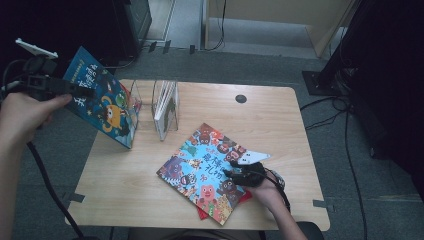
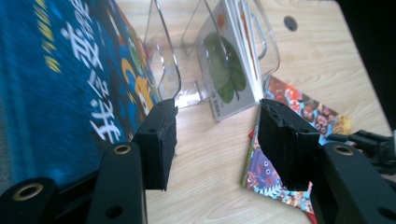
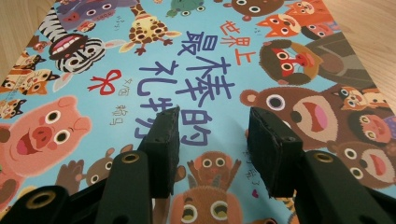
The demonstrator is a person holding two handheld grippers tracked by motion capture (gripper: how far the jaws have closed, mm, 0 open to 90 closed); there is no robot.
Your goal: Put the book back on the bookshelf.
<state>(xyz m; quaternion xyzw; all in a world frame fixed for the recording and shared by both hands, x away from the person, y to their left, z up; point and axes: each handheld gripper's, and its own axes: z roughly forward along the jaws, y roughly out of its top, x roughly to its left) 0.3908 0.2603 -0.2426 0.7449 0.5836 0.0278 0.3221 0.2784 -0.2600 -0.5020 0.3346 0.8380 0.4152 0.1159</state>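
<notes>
Though lifted off the table's [image 1: 125,185] left edge in the high view, left gripper [image 1: 85,91] clamped on nothing, just beside the blue book [image 1: 102,100], itself tilted against the left wall of the clear rack [image 1: 172,120]. Farther right, right gripper [image 1: 232,172] low over the near right part of the animal book [image 1: 200,170], flat on the wood with a red book [image 1: 202,214] peeking out beneath.

From the left gripper view: jaws of the left gripper [image 2: 215,121] apart, bare wood between them. Blue book [image 2: 60,93] outside the left jaw, rack [image 2: 163,70] and its leaf-cover book [image 2: 224,79] ahead, animal book [image 2: 299,107] off to the right.

From the right gripper view: right gripper [image 3: 212,130] spread wide, pads above the animal book [image 3: 140,70], no edge between them. Probably next for the rack; nearer the right hand by far, so best slid toward an edge before closing.
</notes>
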